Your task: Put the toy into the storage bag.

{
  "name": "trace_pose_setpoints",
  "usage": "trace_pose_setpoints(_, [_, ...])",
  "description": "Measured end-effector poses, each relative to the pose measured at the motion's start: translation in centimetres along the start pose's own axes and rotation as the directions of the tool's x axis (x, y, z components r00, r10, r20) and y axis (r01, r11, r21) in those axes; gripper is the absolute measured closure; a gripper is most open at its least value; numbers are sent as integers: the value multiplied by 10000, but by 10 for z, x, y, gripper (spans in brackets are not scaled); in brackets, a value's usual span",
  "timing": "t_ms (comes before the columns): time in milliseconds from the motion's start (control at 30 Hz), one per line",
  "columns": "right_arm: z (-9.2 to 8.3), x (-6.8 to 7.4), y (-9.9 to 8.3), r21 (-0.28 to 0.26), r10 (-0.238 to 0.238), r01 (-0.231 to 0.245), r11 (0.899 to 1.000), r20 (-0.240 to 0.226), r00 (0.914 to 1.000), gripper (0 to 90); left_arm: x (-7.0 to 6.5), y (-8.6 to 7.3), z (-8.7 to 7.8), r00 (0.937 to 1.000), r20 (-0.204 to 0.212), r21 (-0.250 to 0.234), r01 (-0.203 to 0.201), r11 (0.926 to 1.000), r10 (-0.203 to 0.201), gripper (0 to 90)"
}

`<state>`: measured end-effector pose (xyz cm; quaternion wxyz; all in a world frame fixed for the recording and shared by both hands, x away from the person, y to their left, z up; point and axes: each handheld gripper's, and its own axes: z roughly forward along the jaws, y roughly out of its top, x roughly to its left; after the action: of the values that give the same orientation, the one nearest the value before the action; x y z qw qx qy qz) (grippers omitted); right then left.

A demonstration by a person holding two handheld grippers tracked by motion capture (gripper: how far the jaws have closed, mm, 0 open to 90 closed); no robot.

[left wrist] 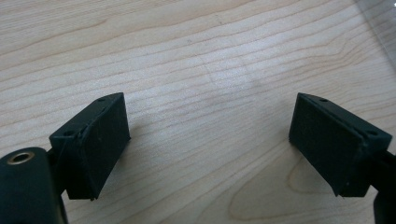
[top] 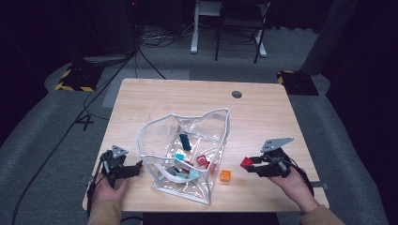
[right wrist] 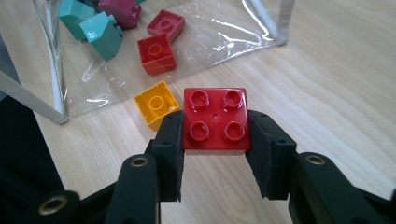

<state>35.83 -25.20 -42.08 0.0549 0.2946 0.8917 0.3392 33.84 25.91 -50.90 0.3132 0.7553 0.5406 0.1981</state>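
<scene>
Before you: one wooden table (top: 263,112), light grain, rounded corners, with a small round grey grommet (top: 237,94) set into the top near your far edge.

Directly on it you have:
- One clear plastic bag (top: 213,122), open-topped with a pale rim, standing near the middle and leaning toward your near edge. Several toy bricks sit inside, teal, red and dark ones among them.
- One orange brick (top: 225,175), single stud up, flat on the wood just beside the bag's lower right corner, apart from it. In the right gripper view you see it (right wrist: 155,103) close to the bag's corner seam.
</scene>
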Motion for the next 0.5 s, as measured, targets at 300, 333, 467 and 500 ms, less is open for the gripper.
trace_pose_setpoints(300, [-26, 0, 25, -65, -470, 470, 9989, 42, 9989, 586, 0, 0, 0, 10000, -3, 1, -3, 10000, 3, 125])
trace_pose_setpoints(333, [-28, 0, 28, -104, -514, 514, 9986, -9, 9987, 585, 0, 0, 0, 10000, -3, 3, -2, 10000, 2, 125])
trace_pose_setpoints(467, [-35, 0, 39, -60, -633, 634, 9980, 142, 9979, 586, 0, 0, 0, 10000, -2, -1, -1, 10000, 1, 124])
trace_pose_setpoints(500, [-36, 0, 41, -39, -655, 656, 9978, 209, 9976, 586, 0, 0, 0, 10000, 7, 7, 7, 10000, -7, 125])
